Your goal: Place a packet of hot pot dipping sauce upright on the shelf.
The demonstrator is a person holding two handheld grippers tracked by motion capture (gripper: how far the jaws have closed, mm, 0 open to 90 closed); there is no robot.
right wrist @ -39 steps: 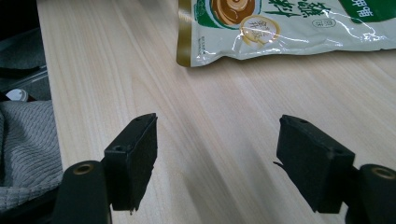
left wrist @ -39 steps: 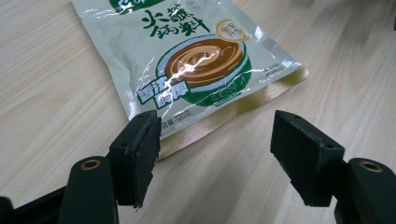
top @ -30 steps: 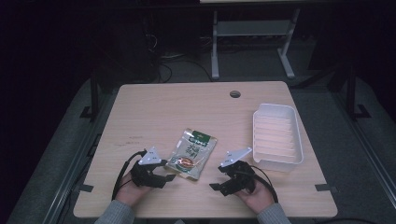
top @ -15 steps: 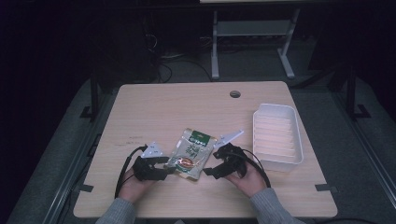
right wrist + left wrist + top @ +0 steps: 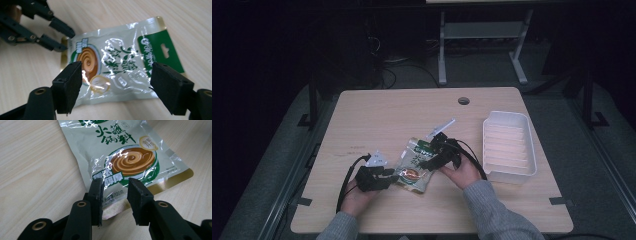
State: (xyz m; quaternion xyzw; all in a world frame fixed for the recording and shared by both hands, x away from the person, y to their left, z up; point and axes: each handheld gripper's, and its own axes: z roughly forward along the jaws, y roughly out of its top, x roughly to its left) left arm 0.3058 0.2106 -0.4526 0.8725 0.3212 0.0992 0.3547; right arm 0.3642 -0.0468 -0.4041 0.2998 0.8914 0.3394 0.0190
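Now we see our left gripper (image 5: 115, 195) with its black jaws narrowly parted, poised at the bottom gold-trimmed edge of a glossy silver-and-green foil sauce packet (image 5: 125, 157); whether the pads touch the foil we cannot tell. Our right gripper (image 5: 115, 85) has its jaws spread wide, one on each side of the same packet (image 5: 117, 65), holding nothing.

From the high view, the packet (image 5: 416, 165) lies flat at the lower centre of the frame on the pale wood-grain table (image 5: 387, 115), between the left gripper (image 5: 387, 177) at lower left and the right gripper (image 5: 432, 159) just right of it. That view also shows a white ribbed plastic tray (image 5: 508, 145) at the right of the frame, near the table's edge, and a round cable hole (image 5: 463, 100) near the far edge.

The gripper views add detail: green printed characters, a brown swirl picture, crinkled reflective film, and a green header strip with a hang slot. In the upper left of the right gripper view, the left gripper's (image 5: 56, 33) ridged black fingers point at the packet's gold edge.
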